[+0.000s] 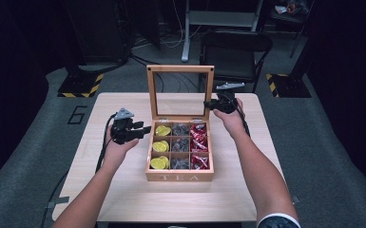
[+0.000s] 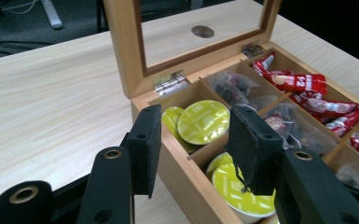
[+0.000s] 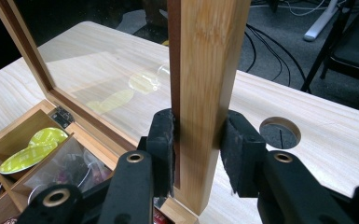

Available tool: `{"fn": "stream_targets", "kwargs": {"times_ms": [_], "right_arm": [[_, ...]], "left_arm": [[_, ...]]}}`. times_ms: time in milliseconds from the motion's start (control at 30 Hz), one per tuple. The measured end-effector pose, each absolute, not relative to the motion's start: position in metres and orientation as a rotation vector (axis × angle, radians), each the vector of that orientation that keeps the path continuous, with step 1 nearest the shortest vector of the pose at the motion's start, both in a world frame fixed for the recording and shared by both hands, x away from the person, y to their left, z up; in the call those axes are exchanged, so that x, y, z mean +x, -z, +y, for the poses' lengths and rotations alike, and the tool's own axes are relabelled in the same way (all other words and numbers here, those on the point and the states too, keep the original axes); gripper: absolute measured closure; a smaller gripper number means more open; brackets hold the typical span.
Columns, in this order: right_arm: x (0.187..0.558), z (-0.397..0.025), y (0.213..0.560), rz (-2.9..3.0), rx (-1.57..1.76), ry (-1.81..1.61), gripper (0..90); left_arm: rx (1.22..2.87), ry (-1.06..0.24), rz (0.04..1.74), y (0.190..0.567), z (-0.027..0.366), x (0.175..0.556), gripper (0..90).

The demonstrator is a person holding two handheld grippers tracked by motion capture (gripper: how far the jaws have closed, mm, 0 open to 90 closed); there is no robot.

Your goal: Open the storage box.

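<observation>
A wooden tea box [image 1: 179, 177] stands mid-table with its glass lid [image 1: 180, 69] upright. It holds yellow capsules [image 1: 160, 146], dark tea bags [image 1: 180, 145] and red sachets [image 1: 199, 142] in three columns. My right gripper [image 1: 210, 105] is shut on the lid's right frame [image 3: 205, 60], one pad on each face. My left gripper [image 1: 144, 129] is open at the box's left wall [image 2: 186, 172]. One jaw is outside the wall and the other over the yellow capsules [image 2: 203, 122]. Nothing is held between the left fingers.
The box sits on a light wooden table [image 1: 123, 190] with a round cable hole [image 3: 279, 132] behind the lid. A black folding chair [image 1: 235, 45] stands beyond the far edge. Cables trail from both grippers.
</observation>
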State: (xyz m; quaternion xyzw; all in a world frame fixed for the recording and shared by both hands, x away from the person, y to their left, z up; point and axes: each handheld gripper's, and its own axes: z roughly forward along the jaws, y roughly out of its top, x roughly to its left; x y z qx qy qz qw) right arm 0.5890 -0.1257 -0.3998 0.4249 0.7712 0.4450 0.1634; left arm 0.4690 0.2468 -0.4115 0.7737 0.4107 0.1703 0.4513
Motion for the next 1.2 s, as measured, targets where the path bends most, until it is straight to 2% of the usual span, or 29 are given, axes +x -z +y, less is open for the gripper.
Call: {"fn": "stream_targets", "kwargs": {"times_ms": [933, 1200], "right_arm": [[0.591, -0.122, 0.398, 2.202, 1.247, -1.223, 64.8], [0.581, -0.127, 0.394, 2.211, 1.243, -1.205, 60.5]], "left_arm": [[1.849, -0.400, 1.090, 0.438, 0.262, 0.442, 53.0], [1.848, -0.421, 1.089, 0.438, 0.267, 0.437, 52.4]]}}
